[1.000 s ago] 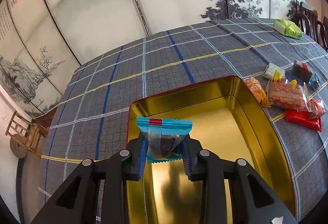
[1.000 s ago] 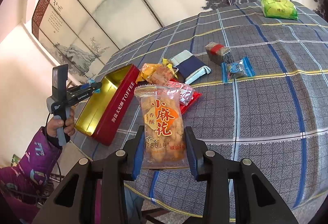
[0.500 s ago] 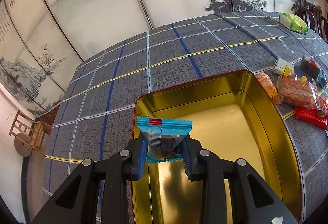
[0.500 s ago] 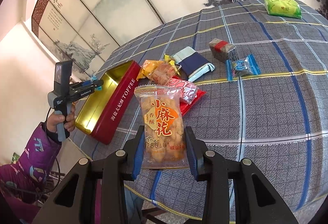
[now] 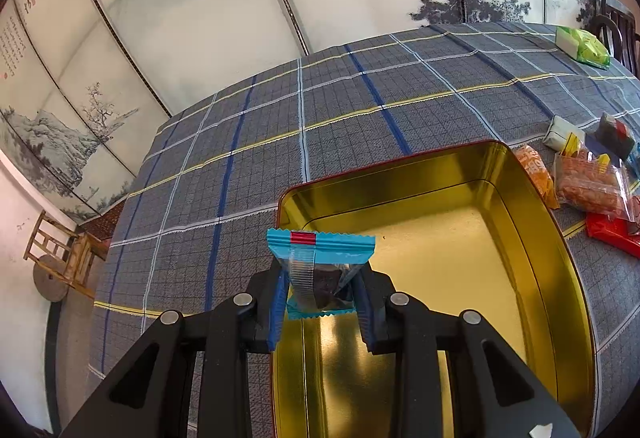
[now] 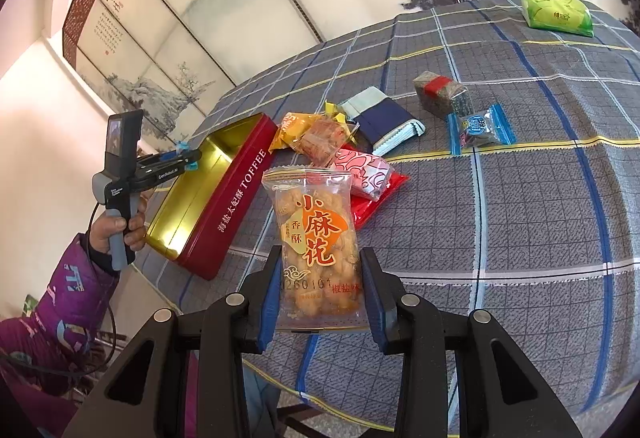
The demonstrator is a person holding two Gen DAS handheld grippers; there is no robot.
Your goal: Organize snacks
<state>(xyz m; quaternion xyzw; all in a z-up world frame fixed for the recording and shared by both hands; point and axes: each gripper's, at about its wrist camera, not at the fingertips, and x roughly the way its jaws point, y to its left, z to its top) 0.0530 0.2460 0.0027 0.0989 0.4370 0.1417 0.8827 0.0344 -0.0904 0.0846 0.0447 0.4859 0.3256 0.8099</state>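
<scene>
My left gripper [image 5: 320,290] is shut on a small blue-edged snack packet [image 5: 320,270] with a dark piece inside, held over the near left corner of the open gold-lined toffee tin [image 5: 560,258]. The tin's inside holds nothing. In the right wrist view my right gripper [image 6: 320,290] is shut on a clear bag of fried dough twists [image 6: 316,238], above the plaid cloth to the right of the red tin [image 6: 236,197]. The left gripper [image 6: 188,157] also shows there, in a person's hand, over the tin's far end.
A heap of snacks [image 6: 340,149] lies beside the tin: orange and red packets and a navy-and-white pack [image 6: 384,121]. Further right lie a dark block with a red band [image 6: 438,93] and a blue-edged packet [image 6: 480,127]. A green pack [image 6: 556,11] sits at the far edge.
In the left wrist view the tin and table have drifted right and downward a little; the left gripper's view turned slightly. Both grips are unchanged, and the right gripper has barely moved.
</scene>
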